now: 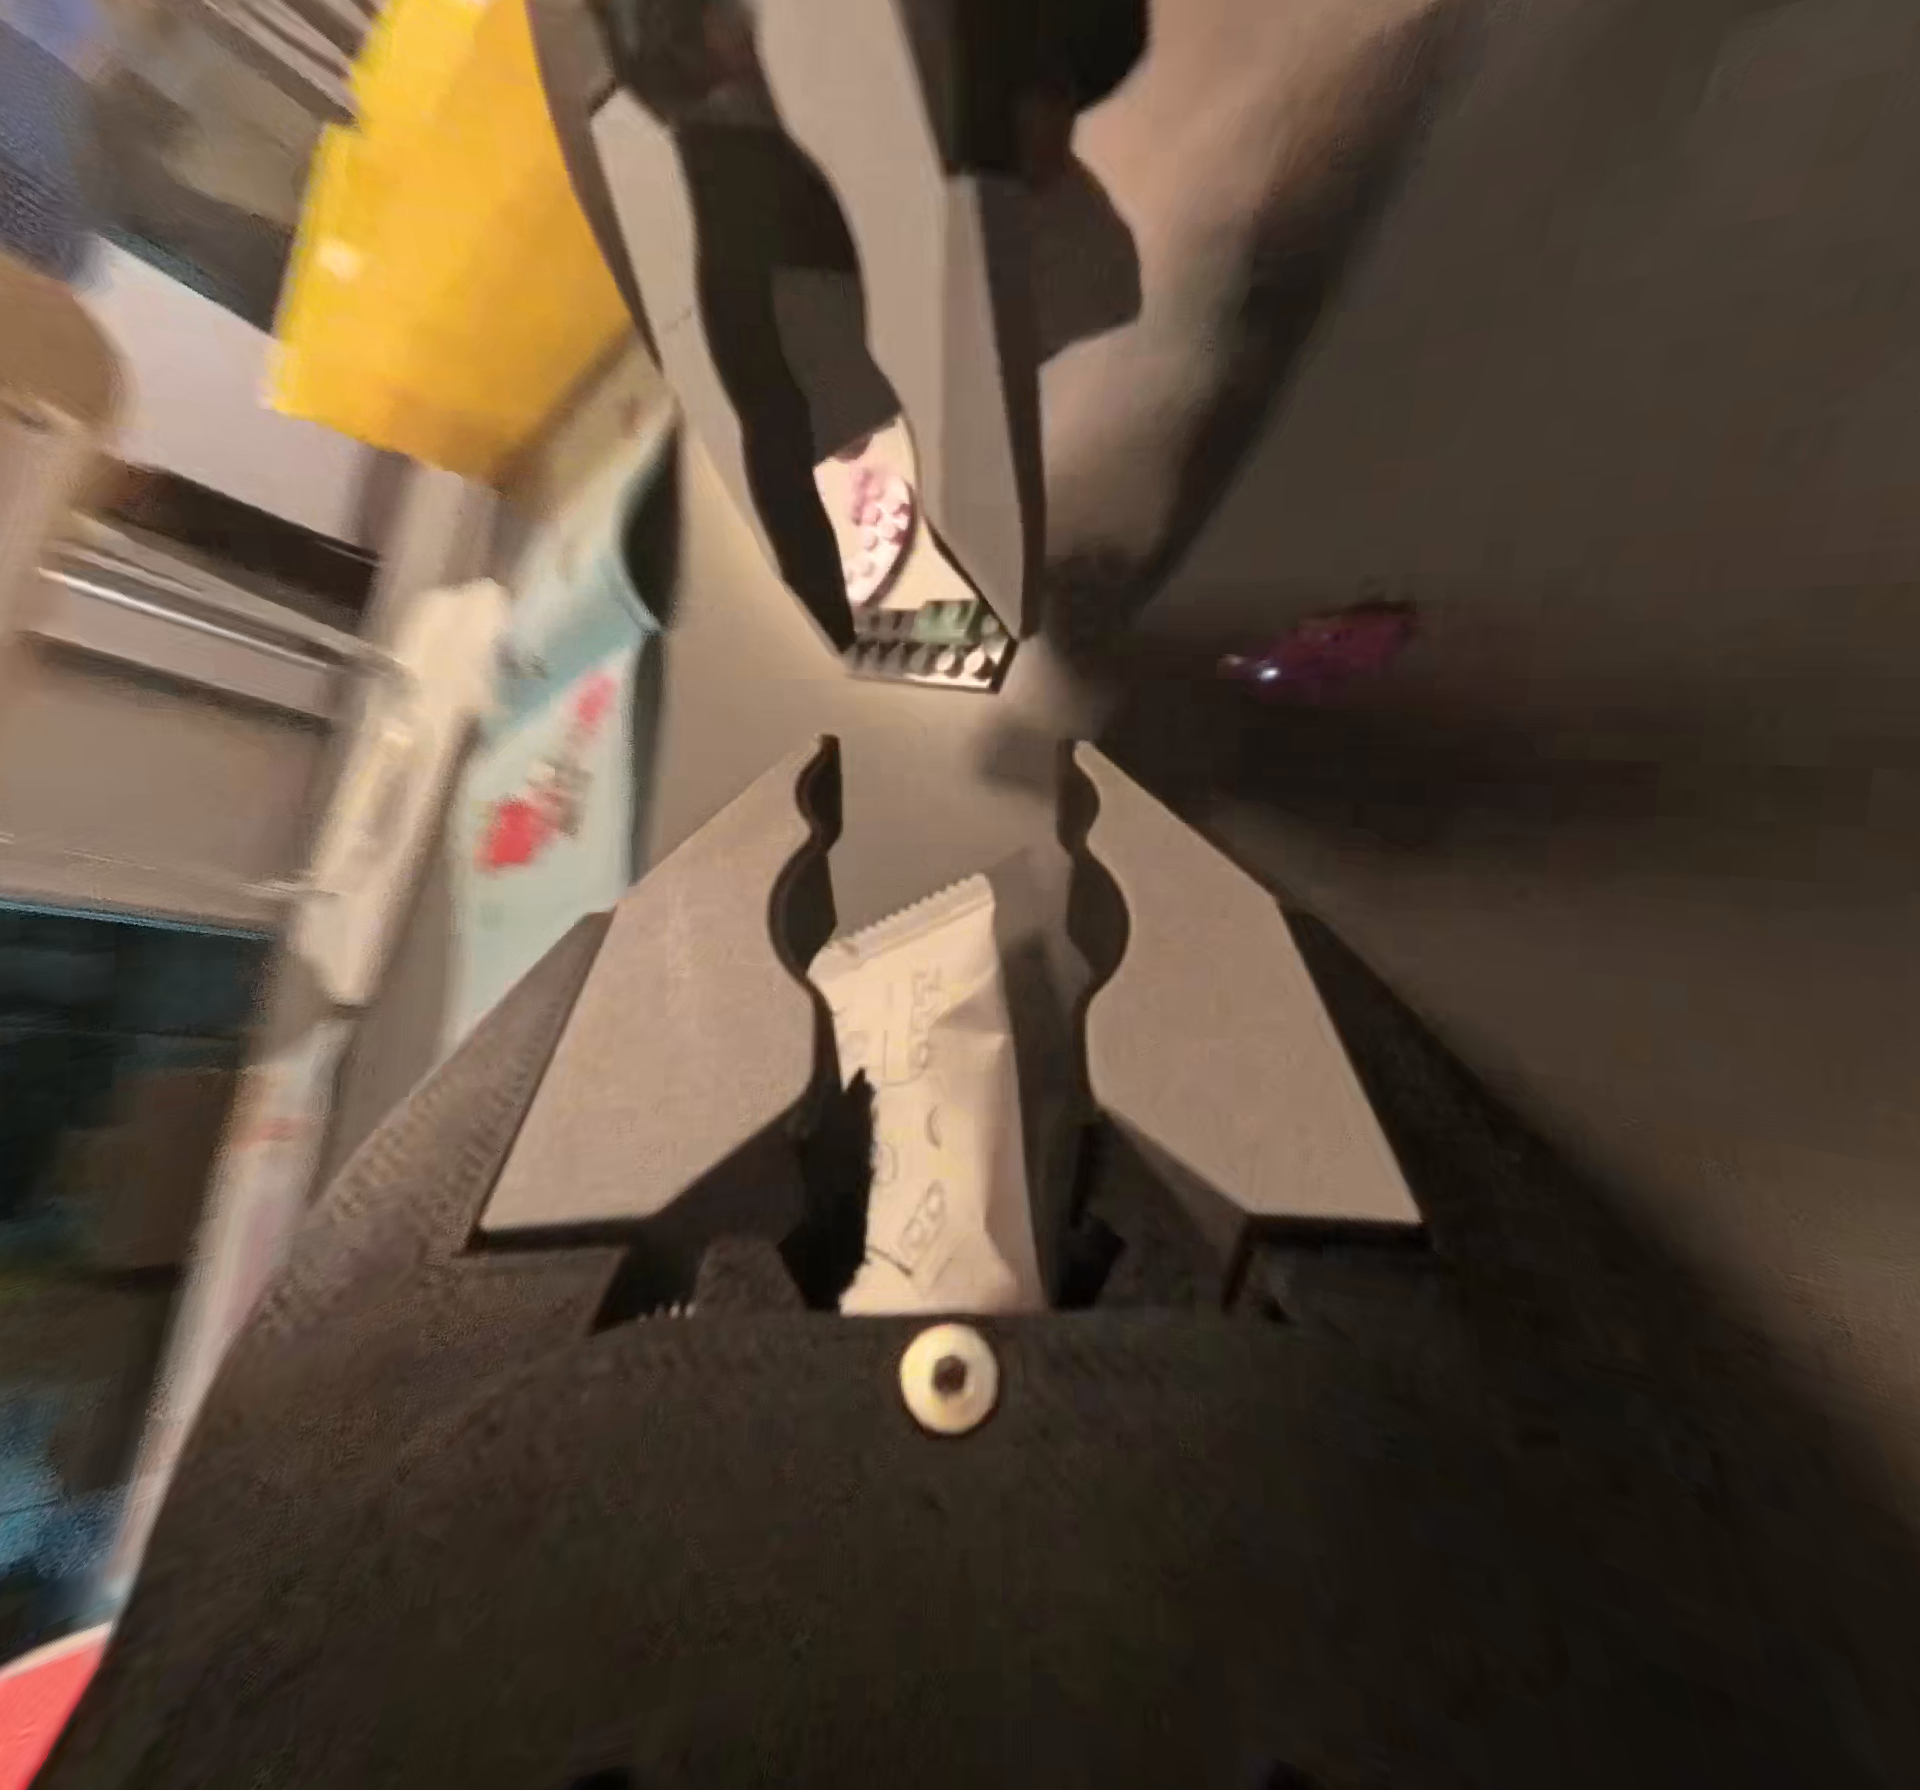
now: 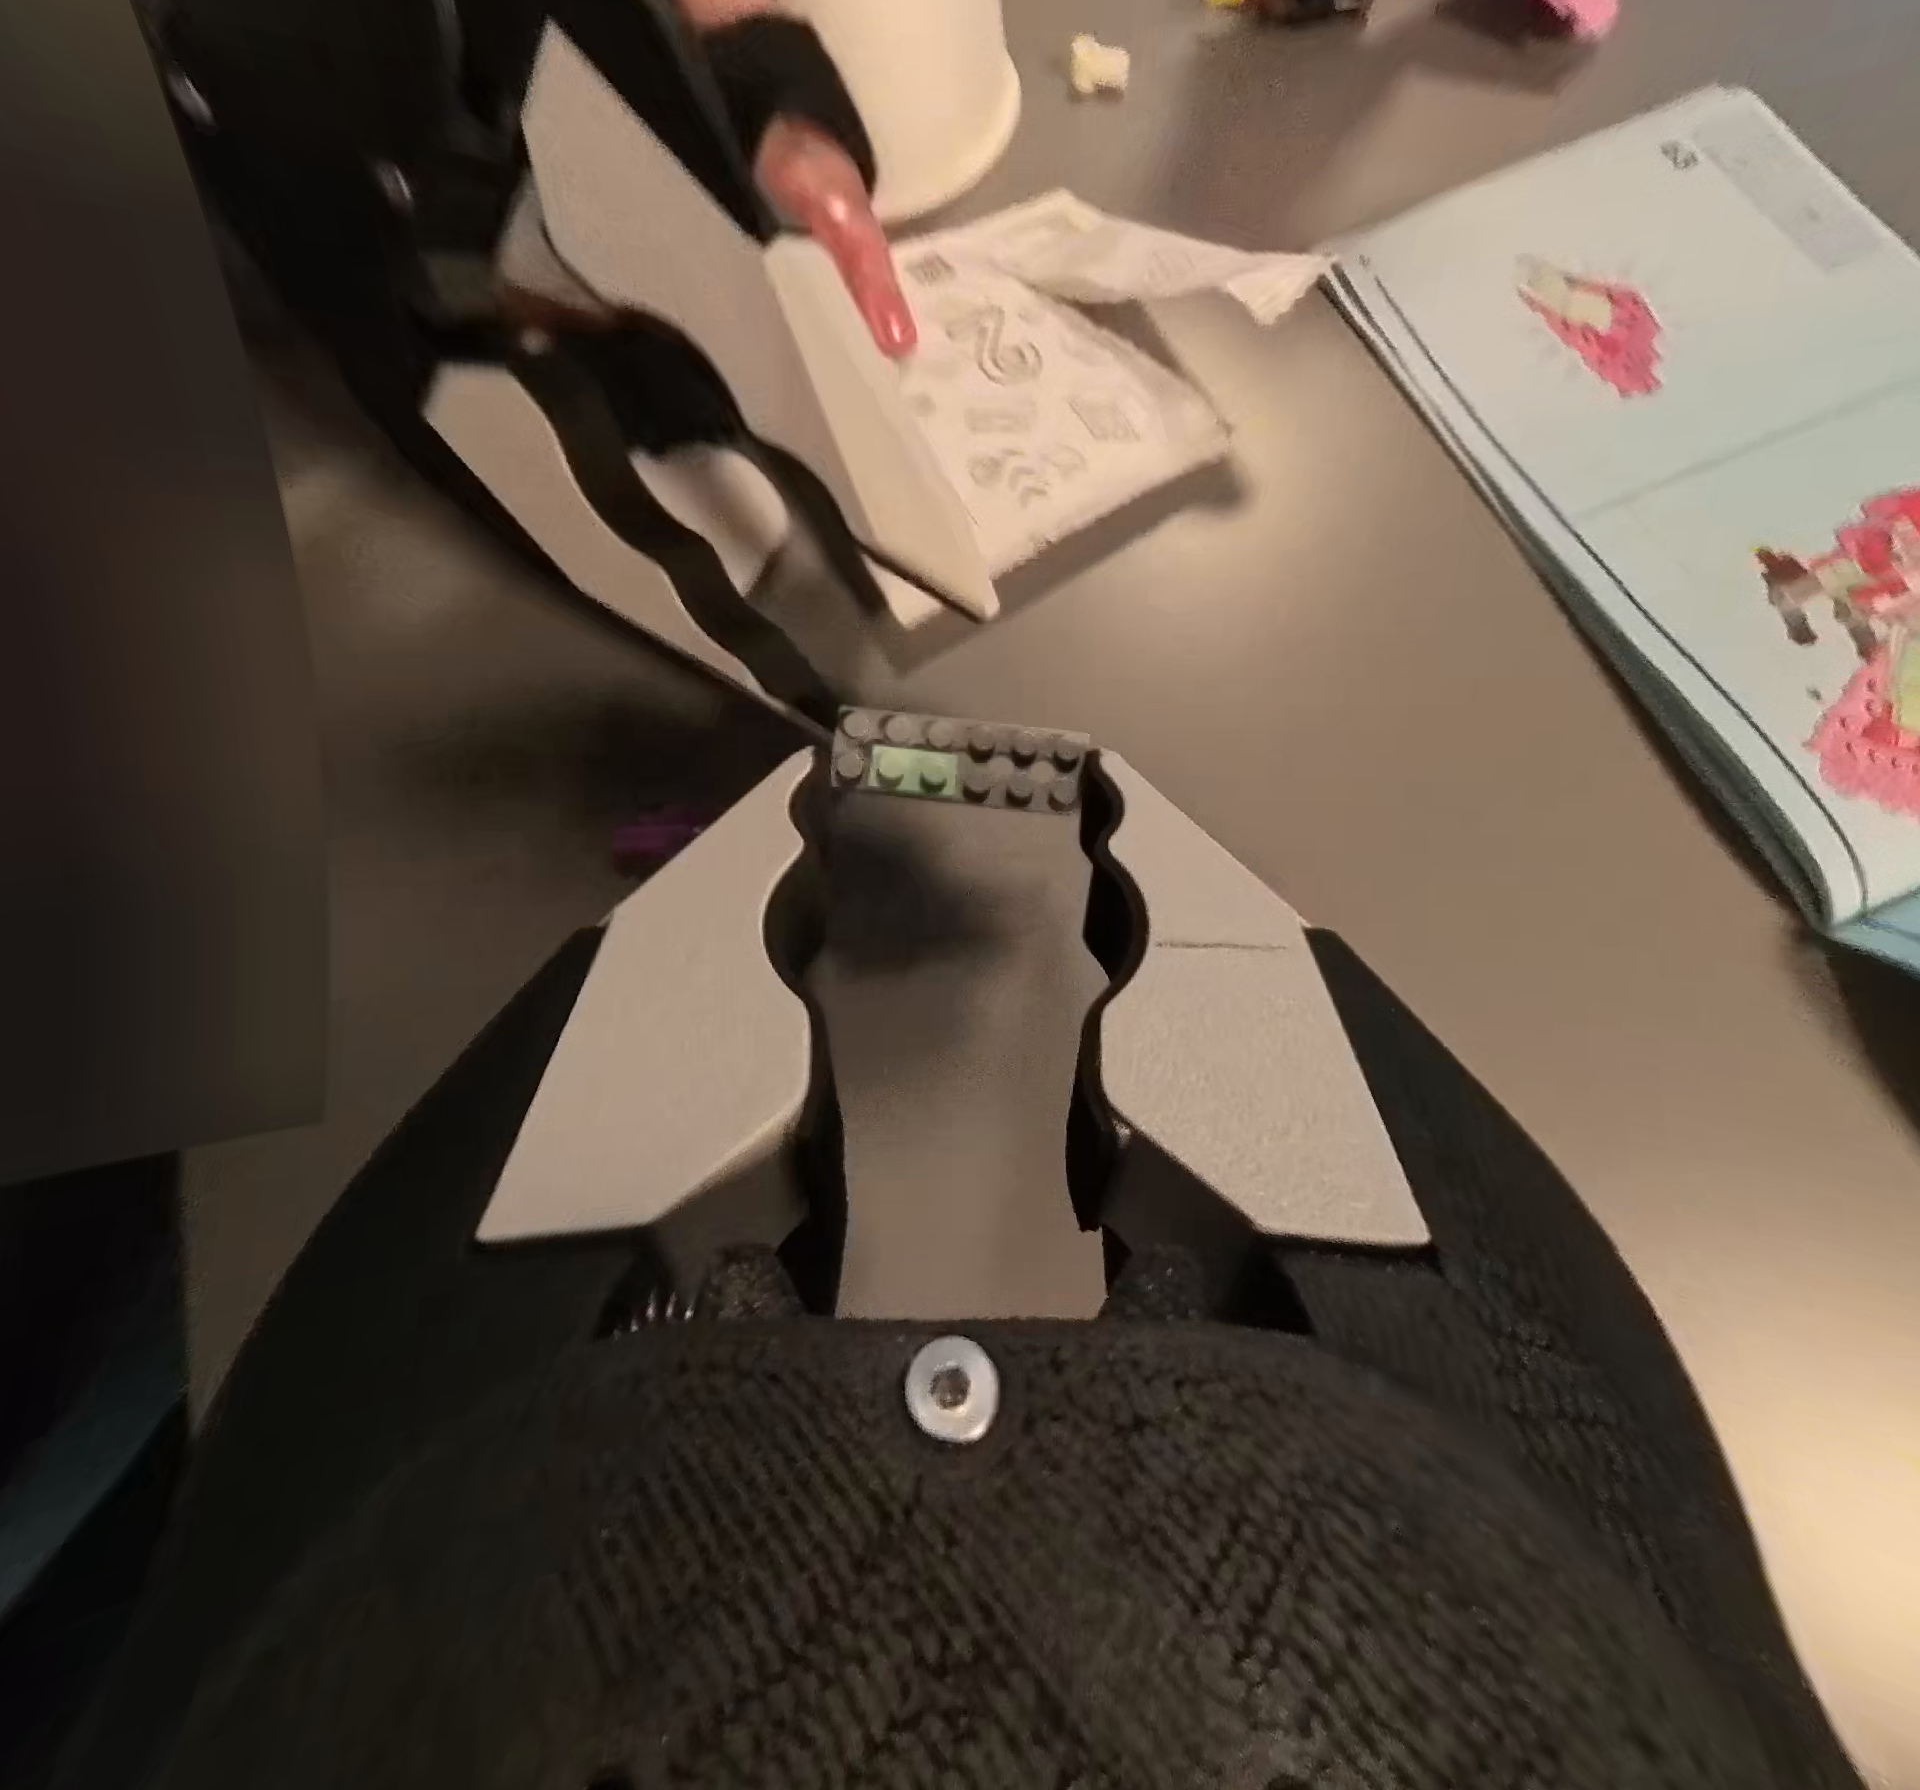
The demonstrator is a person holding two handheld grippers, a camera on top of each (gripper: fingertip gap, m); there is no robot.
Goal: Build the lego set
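At the left, our left gripper [image 1: 951, 753] stands open on nothing; a white sachet [image 1: 925, 1065] lies on the table below its gap, clear of both pads. One left fingertip [image 2: 805, 696] sits right at the grey studded plate [image 2: 961, 748], whether touching we cannot tell. Our right gripper [image 2: 951, 774] has its tips against that plate's two ends, pale green piece on top. We judge the end-on hold thin: a nudge from the left finger could twist the plate free. Past the fingers lie a torn white bag [image 2: 1049, 390], white cup [image 2: 883, 26], booklet [image 2: 1662, 493] to the right.
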